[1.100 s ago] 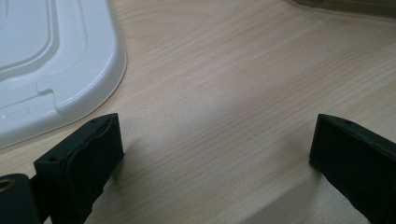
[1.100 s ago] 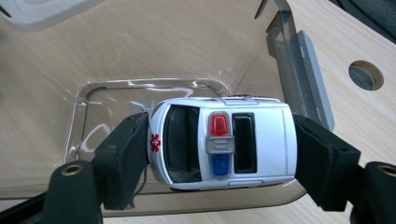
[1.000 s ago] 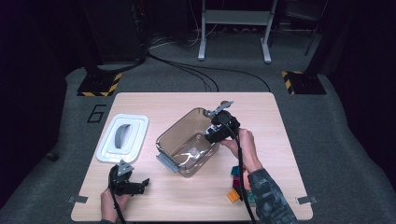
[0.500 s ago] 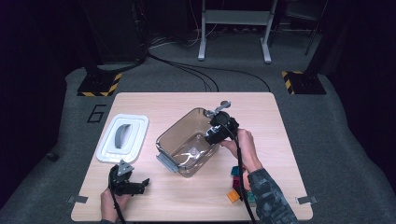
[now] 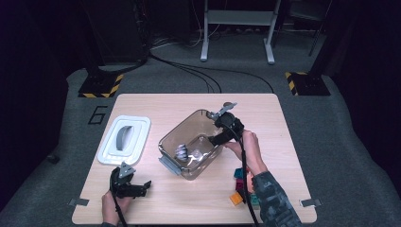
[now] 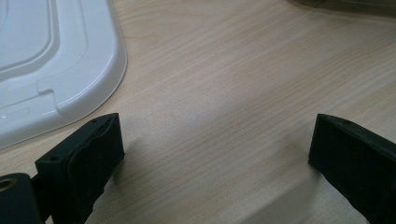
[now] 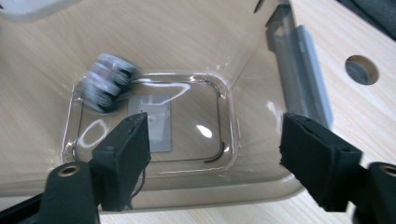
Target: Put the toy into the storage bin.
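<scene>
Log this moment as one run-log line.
right gripper: open over clear bin | grey striped piece: inside bin, blurred | left gripper: open, empty, on table | lid: off

The striped grey object (image 7: pixel 105 87) inside the clear container (image 7: pixel 261 116) is being rendered with motion blur in the right gripper view, and in the high view it is being shown too small for its kind to be determined. The white lid (image 6: pixel 51 65) is being cut off by the top and left edges of the left gripper view, and the container's near wall is being partly hidden behind the right gripper's (image 7: pixel 215 154) jaws. The coloured blocks (image 5: pixel 242 187) near the table's front edge are being partly covered by the person's right forearm (image 5: pixel 269 194), so their number cannot be told.
</scene>
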`<state>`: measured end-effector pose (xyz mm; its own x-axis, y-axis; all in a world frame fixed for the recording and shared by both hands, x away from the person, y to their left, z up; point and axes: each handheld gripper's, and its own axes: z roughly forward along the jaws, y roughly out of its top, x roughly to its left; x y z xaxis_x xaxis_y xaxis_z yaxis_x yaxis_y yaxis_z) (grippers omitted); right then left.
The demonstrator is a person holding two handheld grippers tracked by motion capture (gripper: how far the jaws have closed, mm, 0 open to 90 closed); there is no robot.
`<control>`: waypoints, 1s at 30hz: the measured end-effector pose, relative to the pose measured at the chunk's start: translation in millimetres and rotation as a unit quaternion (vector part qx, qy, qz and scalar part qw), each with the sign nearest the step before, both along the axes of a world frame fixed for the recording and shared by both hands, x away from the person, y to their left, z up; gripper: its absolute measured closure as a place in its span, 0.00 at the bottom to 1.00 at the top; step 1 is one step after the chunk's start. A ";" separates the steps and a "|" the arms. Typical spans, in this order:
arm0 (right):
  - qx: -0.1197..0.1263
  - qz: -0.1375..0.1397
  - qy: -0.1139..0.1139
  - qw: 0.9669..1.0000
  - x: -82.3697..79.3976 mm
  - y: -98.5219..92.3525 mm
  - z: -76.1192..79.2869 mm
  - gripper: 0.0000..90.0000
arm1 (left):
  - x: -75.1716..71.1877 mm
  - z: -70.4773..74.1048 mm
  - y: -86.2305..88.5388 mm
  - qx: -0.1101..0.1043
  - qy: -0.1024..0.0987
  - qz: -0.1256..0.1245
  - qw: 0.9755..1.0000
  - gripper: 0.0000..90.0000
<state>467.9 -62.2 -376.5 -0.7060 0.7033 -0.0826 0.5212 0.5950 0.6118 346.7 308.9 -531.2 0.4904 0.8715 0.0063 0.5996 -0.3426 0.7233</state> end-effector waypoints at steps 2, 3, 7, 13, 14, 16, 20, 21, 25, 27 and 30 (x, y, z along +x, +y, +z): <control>0.012 -0.001 -0.006 1.000 -2.7 -4.8 3.2 0.21 | -0.1 0.0 -0.1 0.000 0.000 0.001 1.000 0.03; 0.019 -0.004 -0.009 1.000 -5.1 -8.0 5.6 0.20 | -0.1 0.0 -0.1 0.000 0.000 0.001 1.000 0.03; 0.042 -0.009 -0.018 0.999 -13.3 -19.2 12.8 0.16 | -0.1 0.0 -0.1 0.000 0.000 0.001 1.000 0.03; 0.055 -0.015 -0.028 0.998 -27.2 -41.0 16.6 0.10 | -0.1 0.0 -0.1 0.000 0.000 0.001 1.000 0.03; 0.056 -0.018 -0.028 0.998 -29.5 -44.9 15.4 0.09 | -0.1 0.0 -0.1 0.000 0.000 0.001 1.000 0.03; 0.059 -0.025 -0.024 0.998 -32.9 -53.1 11.7 0.06 | -0.1 0.0 -0.1 0.000 0.000 0.001 1.000 0.03; 0.058 -0.038 -0.016 0.997 -38.8 -69.4 0.1 0.04 | 0.0 0.0 -0.1 0.000 0.000 0.001 1.000 0.03; 0.058 -0.043 -0.013 0.997 -40.0 -73.4 -3.1 0.04 | 0.0 0.0 -0.1 0.000 0.000 0.001 1.000 0.03; 0.059 -0.054 -0.003 0.997 -43.8 -90.3 -19.0 0.05 | 0.0 0.0 -0.1 0.000 0.000 0.001 1.000 0.03; 0.060 -0.064 0.005 0.996 -45.6 -95.3 -26.0 0.05 | 0.1 0.0 0.0 0.000 0.000 0.000 1.000 0.03; 0.059 -0.068 0.016 0.996 -47.6 -104.6 -39.9 0.06 | 0.1 0.0 0.0 0.000 0.000 0.001 1.000 0.03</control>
